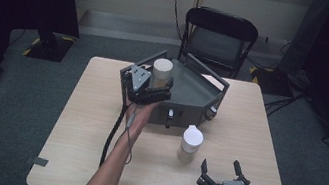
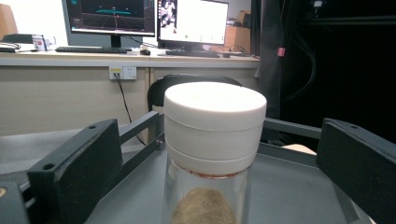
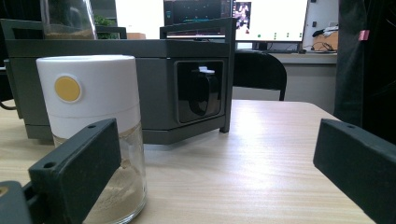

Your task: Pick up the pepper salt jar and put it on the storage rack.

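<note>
My left gripper has its jaws wide apart around a white-lidded glass jar standing in the grey metal rack. A second white-capped glass jar stands on the wooden table, near my right gripper, also apart, with bare table beside it.

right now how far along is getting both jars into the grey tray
Done: nothing looks released yet. In hand: the left tool has a white-lidded jar between its jaws, over the grey tray; grip contact is unclear. Left: the second jar stands on the table, the right tool open beside it.
</note>
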### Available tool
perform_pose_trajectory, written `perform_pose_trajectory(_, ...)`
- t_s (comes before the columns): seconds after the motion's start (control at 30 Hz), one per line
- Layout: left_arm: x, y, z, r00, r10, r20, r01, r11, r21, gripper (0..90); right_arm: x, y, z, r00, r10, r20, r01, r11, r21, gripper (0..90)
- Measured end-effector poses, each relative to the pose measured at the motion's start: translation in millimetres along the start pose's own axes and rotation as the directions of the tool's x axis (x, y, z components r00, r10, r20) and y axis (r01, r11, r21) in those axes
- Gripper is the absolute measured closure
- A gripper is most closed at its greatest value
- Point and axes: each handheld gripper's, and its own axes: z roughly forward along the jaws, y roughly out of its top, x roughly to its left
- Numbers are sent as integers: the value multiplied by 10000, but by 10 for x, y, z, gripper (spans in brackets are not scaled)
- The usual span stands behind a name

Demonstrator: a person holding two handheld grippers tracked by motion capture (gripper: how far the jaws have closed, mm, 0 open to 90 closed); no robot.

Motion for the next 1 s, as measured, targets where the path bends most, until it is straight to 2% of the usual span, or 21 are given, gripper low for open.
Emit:
perform_pose_trajectory(0.1, -15, -5, -58, 9998, -59, -182, 57, 9999, -105, 0, 0, 1, 0, 10000, 2, -1, -2, 10000, 5, 0)
perform_pose_trajectory(0.2, -6, -23, -127, 9998, -88, -184, 83, 9997, -234, 0, 0, 0, 0, 10000, 0, -2, 0, 10000, 3, 0)
perform_pose_trajectory(0.47, 0, -43, -259, 9996, 115, -243, -125, 9991, -411, 0, 2, 0, 0, 10000, -6, 10, 6, 10000, 1, 0)
perform_pose_trajectory(0.6, 6, -89, -356, 9996, 46, -292, -64, 9981, -610, 0, 2, 0, 0, 10000, -6, 9, 6, 10000, -2, 0)
perform_pose_trajectory(0.63, -11, -110, -407, 9989, 156, -431, -183, 9978, -638, 0, 1, -1, 0, 10000, -10, 7, 10, 10000, -5, 0)
perform_pose_trajectory(0.77, -9, -146, -483, 9981, 69, -612, -106, 9981, -615, 0, 1, 0, -1, 10000, -5, 8, 5, 10000, -2, 0)
perform_pose_trajectory(0.93, 29, -191, -579, 9981, -36, -614, -9, 9973, -733, 0, 1, -1, 0, 10000, -16, 15, 16, 10000, -2, 0)
perform_pose_trajectory(1.0, 22, -210, -627, 9976, 58, -694, -115, 9966, -820, 1, 1, 0, 0, 10000, -12, 13, 12, 10000, 3, 0)
